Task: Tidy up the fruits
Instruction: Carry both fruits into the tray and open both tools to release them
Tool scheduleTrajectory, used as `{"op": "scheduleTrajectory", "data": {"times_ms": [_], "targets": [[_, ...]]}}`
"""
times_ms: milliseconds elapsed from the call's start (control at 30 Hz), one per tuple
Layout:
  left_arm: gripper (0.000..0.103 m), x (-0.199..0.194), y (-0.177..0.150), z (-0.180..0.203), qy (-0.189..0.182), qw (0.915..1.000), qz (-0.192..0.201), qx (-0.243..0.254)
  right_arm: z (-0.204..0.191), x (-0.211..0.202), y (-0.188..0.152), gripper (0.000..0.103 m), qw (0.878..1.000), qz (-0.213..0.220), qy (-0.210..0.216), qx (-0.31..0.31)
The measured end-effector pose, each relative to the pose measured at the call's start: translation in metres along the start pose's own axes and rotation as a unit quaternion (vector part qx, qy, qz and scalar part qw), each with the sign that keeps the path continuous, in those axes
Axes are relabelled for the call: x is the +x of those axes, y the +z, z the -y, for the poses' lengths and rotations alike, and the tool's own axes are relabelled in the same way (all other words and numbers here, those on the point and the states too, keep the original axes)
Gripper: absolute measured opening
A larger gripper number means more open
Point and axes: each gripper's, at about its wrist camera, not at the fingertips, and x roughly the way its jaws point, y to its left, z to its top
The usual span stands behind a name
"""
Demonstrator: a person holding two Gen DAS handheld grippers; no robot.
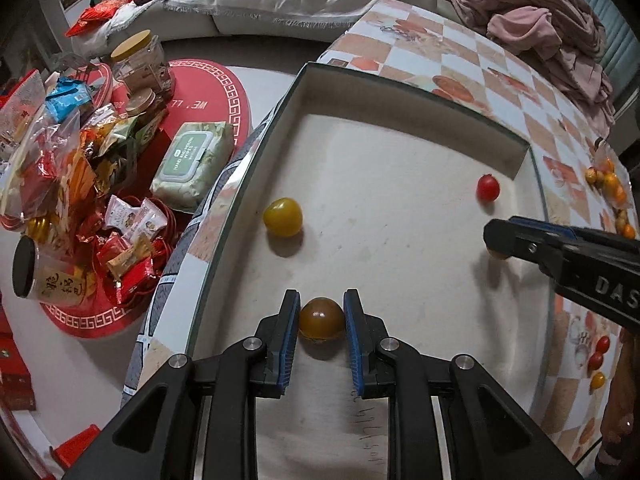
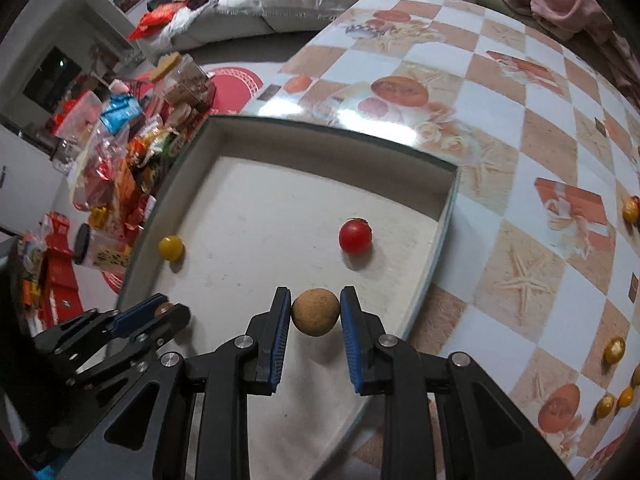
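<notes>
A shallow white tray (image 1: 400, 264) lies on the checkered table and also shows in the right wrist view (image 2: 256, 216). In it lie a yellow tomato (image 1: 282, 217) (image 2: 171, 247) and a red tomato (image 1: 488, 188) (image 2: 355, 236). My left gripper (image 1: 322, 318) is shut on a brownish-orange tomato (image 1: 322, 317) just above the tray floor; it shows in the right wrist view (image 2: 160, 312). My right gripper (image 2: 316, 312) is shut on a rough tan round fruit (image 2: 316, 312) over the tray; it enters the left wrist view from the right (image 1: 500, 246).
Several loose small fruits (image 1: 608, 188) (image 2: 614, 350) lie on the table to the right of the tray. A pink cloth heap (image 1: 540, 28) sits at the table's far end. Snack packs, jars and a wipes pack (image 1: 192, 164) lie on the floor to the left.
</notes>
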Motion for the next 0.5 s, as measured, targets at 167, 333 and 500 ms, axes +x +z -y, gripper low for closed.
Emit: {"op": "scheduleTrajectory", "data": {"times_ms": [167,333,500], "targets": [[0.024,0.001,-0.001,0.004,0.006,0.9998,0.002,0.018,-0.003,0.006,-0.001,0.028,1.000,0.001,-0.016,-0.015],[0.051,0.001,-0.001,0.006,0.015,0.9993,0.002,0.033,-0.006,0.012,0.000,0.028,1.000,-0.007,-0.019,-0.019],[0.077,-0.006,-0.002,0.002,0.023,0.9990,0.021,0.032,-0.004,0.010,0.000,0.039,1.000,-0.008,-0.008,-0.019]]}}
